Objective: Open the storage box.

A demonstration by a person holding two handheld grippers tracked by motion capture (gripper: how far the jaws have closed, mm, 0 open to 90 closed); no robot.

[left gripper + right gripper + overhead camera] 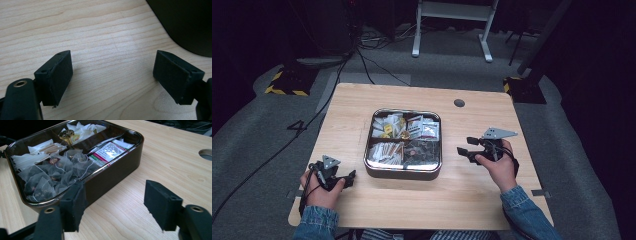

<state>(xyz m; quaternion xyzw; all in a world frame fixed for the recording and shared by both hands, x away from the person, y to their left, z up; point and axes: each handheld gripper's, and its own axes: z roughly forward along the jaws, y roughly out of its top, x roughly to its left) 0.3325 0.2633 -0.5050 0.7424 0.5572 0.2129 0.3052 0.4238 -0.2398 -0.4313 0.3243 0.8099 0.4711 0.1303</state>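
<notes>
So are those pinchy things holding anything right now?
No, nothing is held. The left gripper has open jaws over bare table, and the right gripper has open jaws beside the box of tea bags, not touching it.

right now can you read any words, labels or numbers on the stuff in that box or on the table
No text can be read here.
White packet with red and green print in the box: lines of print, too small and blurred to read.
Round gold-and-dark seal: markings too small to read.
Small dark tag on a tea bag: blurred.
Table: bare wood, no marks.
</notes>
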